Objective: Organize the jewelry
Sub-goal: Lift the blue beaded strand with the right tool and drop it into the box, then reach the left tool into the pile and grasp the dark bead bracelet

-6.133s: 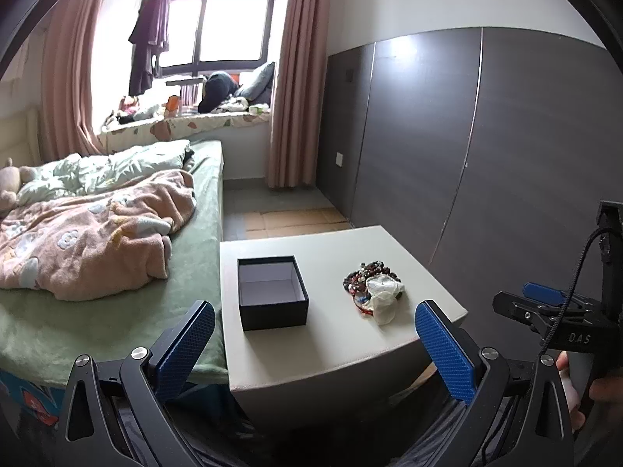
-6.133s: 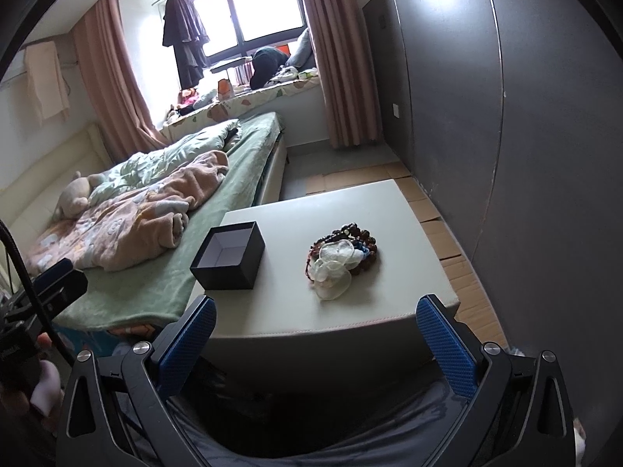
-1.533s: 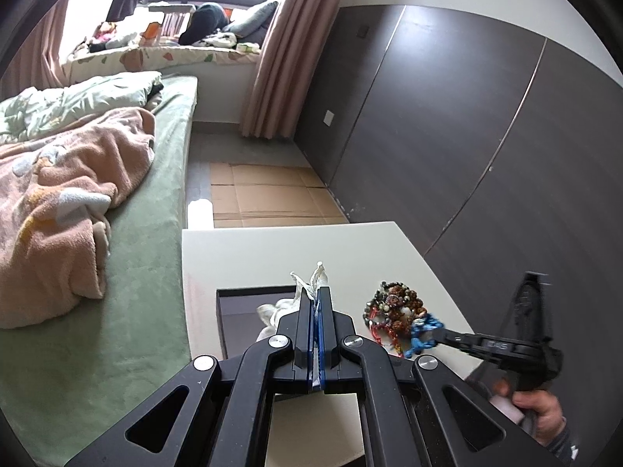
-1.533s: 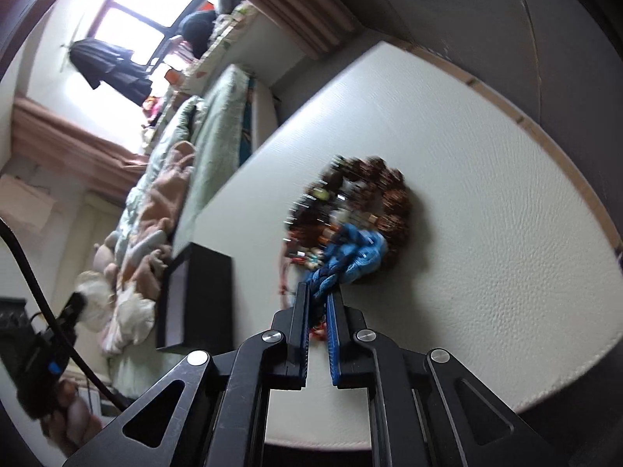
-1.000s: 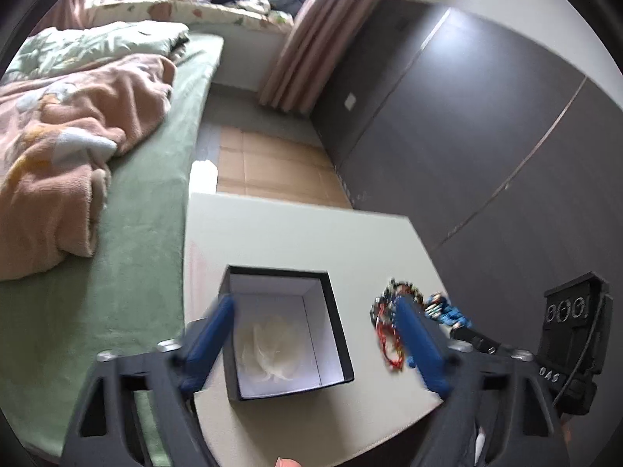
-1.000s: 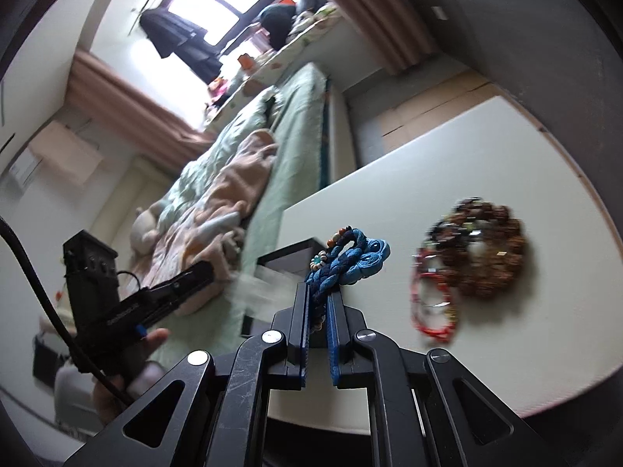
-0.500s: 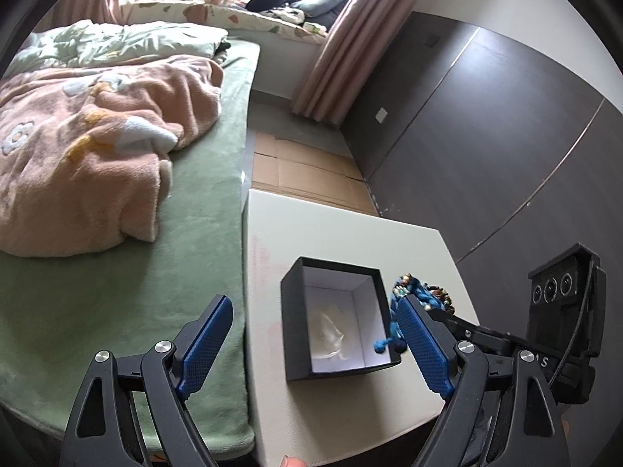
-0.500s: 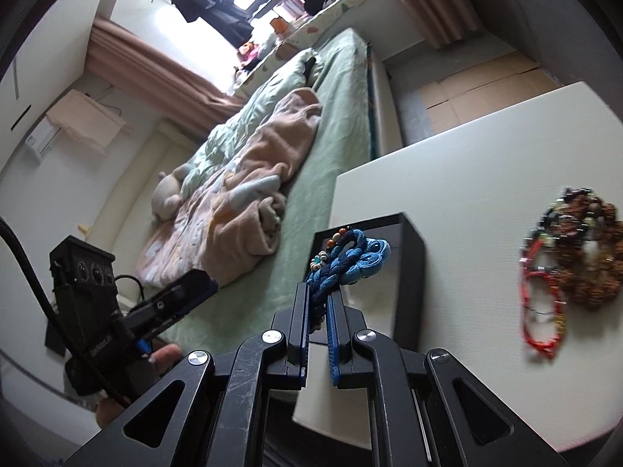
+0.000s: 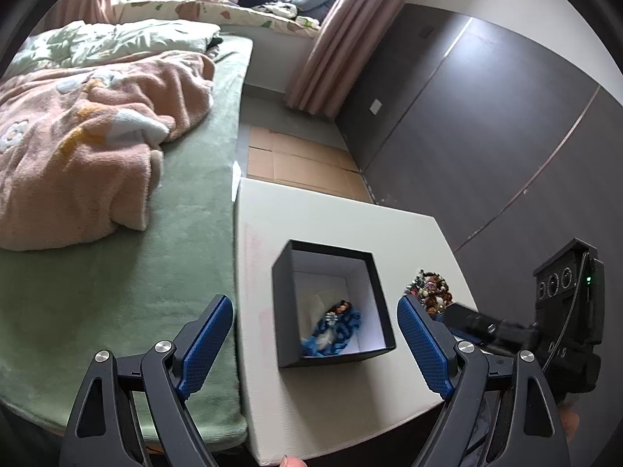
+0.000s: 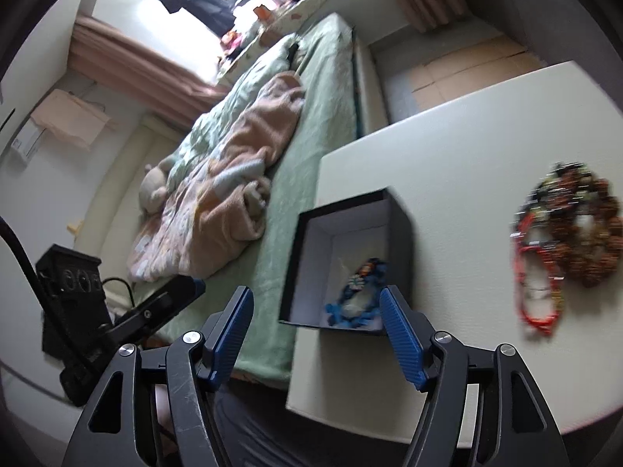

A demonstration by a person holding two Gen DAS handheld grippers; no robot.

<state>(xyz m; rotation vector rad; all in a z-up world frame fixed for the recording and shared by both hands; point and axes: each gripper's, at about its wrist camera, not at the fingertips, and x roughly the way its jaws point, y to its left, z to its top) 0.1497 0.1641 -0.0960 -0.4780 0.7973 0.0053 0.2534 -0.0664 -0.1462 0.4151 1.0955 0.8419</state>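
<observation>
A black box [image 9: 286, 311] with a white inside stands open on the white table [image 9: 331, 225]. A blue beaded bracelet [image 9: 335, 330] lies in it beside a white cloth piece [image 9: 317, 303]. In the right wrist view the same blue bracelet [image 10: 360, 295] rests in the box [image 10: 401, 233]. My right gripper [image 10: 315, 311] hovers just in front of the box, its jaws opening with nothing between them. My left gripper [image 9: 315, 330] stands open on the near side of the box, empty. A pile of beaded bracelets [image 9: 430, 292] [image 10: 568, 229] lies on the table to the right.
A bed with a green sheet [image 9: 117, 253] and a pink blanket [image 9: 78, 136] runs along the table's left edge. Dark wall panels [image 9: 486, 116] stand to the right. The other hand-held gripper [image 9: 545, 330] shows at the right edge of the left wrist view.
The right gripper, shut on the blue bracelet half a second ago, has opened and the bracelet now lies in the box. The left gripper stays open.
</observation>
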